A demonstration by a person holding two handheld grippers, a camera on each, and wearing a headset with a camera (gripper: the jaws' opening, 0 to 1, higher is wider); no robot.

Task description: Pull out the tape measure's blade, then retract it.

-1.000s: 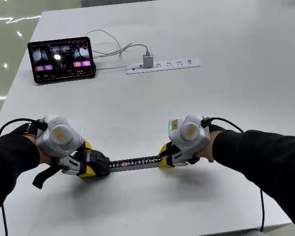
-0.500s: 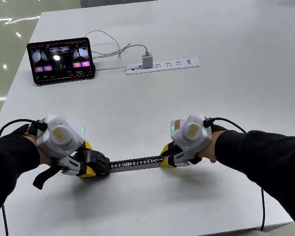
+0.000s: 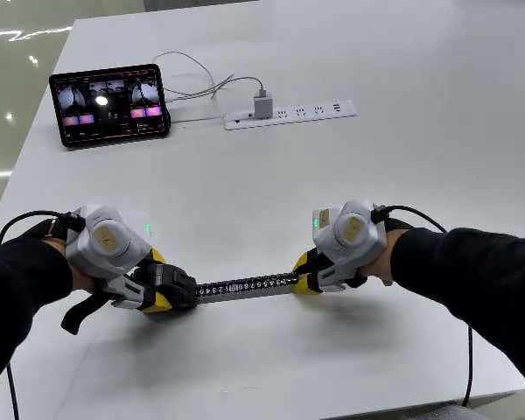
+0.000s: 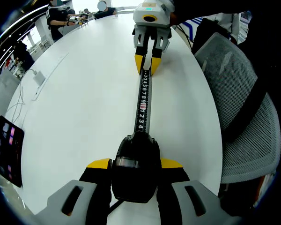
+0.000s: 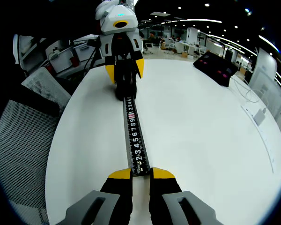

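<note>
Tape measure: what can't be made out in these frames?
End hook of the blade: right gripper view, pinched between the jaws of the right gripper.
Sides of the case and any lock: left gripper view, covered by the left gripper.
Screen of the tablet: head view, too small.

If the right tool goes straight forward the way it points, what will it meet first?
Probably the tape measure's case, held in the left tool, at the far end of the blade the right tool pinches.

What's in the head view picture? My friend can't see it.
The left claw grips a black tape measure case; the right claw pinches its blade, pulled out across a white table. A tablet and power strip lie behind.
</note>
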